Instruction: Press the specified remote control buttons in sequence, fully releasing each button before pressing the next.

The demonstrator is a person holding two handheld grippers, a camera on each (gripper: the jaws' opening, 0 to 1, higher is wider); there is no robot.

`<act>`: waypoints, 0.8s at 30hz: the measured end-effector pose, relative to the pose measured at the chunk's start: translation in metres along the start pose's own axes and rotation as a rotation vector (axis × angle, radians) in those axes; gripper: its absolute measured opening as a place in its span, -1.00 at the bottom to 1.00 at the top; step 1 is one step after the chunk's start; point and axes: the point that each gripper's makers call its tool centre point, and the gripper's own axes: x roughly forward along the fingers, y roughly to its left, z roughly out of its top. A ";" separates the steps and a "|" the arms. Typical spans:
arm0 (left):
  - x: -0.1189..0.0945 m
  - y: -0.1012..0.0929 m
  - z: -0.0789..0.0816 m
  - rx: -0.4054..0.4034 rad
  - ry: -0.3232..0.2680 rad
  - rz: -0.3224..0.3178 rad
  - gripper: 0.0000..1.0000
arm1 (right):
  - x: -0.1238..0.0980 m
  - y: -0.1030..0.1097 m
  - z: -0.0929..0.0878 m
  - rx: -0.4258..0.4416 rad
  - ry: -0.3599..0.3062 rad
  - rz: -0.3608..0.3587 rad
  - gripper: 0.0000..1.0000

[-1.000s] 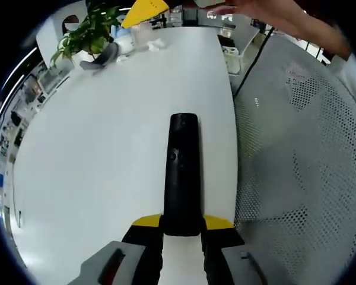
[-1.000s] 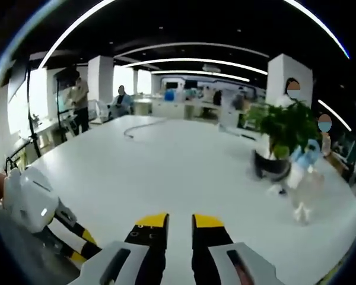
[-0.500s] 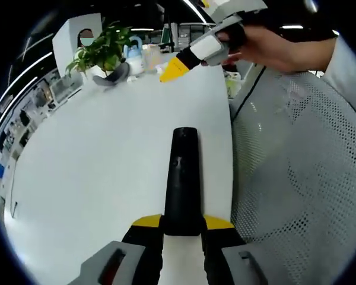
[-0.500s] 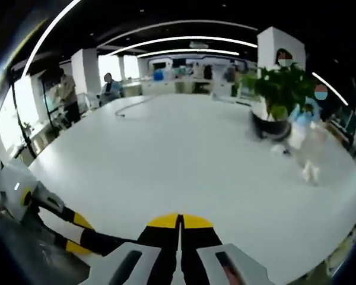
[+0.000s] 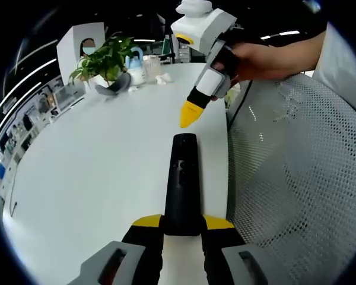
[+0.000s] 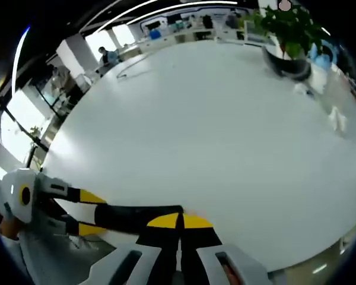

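Note:
A slim black remote control [image 5: 181, 178] lies lengthwise over the white table [image 5: 95, 160], and my left gripper [image 5: 183, 222] is shut on its near end. My right gripper [image 5: 190, 114] comes in from the upper right, held by a hand [image 5: 258, 58]. Its yellow tips are shut and point down just beyond the remote's far end, a little apart from it. In the right gripper view my right gripper [image 6: 179, 221] is shut with nothing between its tips, right over the remote control [image 6: 136, 214]. The left gripper [image 6: 77, 211] reaches in from the left, clamped on it.
A white mesh chair [image 5: 296, 178] stands close to the table's right edge. A potted plant [image 5: 104, 56], a blue jug and small white items sit at the far end of the table. A cable [image 5: 243, 101] hangs off the edge. People stand far back [image 6: 107, 56].
My right gripper has gone from open to shut and dropped from high over the table down to the remote's far end. The left gripper has kept its hold on the remote.

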 end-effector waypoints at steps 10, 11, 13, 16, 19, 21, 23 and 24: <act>0.000 -0.001 0.000 0.000 -0.010 -0.016 -0.53 | 0.003 0.005 -0.009 0.011 0.051 0.019 -1.00; 0.000 -0.001 0.000 0.000 -0.010 -0.017 -0.53 | 0.003 0.004 -0.009 0.012 0.052 0.017 -1.00; 0.000 -0.002 0.000 0.002 -0.010 -0.018 -0.53 | 0.003 0.004 -0.009 0.022 0.054 0.020 -1.00; 0.000 -0.003 0.000 0.003 -0.010 -0.025 -0.53 | 0.002 0.004 -0.006 0.025 0.037 0.024 -1.00; 0.000 -0.003 0.000 -0.002 -0.011 -0.025 -0.53 | 0.004 0.004 -0.014 0.041 0.086 0.030 -1.00; 0.000 -0.003 0.000 -0.008 -0.015 -0.027 -0.52 | 0.003 0.005 -0.011 0.039 0.063 0.034 -1.00; 0.000 -0.002 0.000 -0.021 -0.022 -0.029 -0.52 | 0.003 0.004 -0.011 0.050 0.058 0.043 -1.00; 0.000 -0.002 0.000 -0.026 -0.025 -0.030 -0.52 | 0.003 0.004 -0.010 0.064 0.057 0.049 -1.00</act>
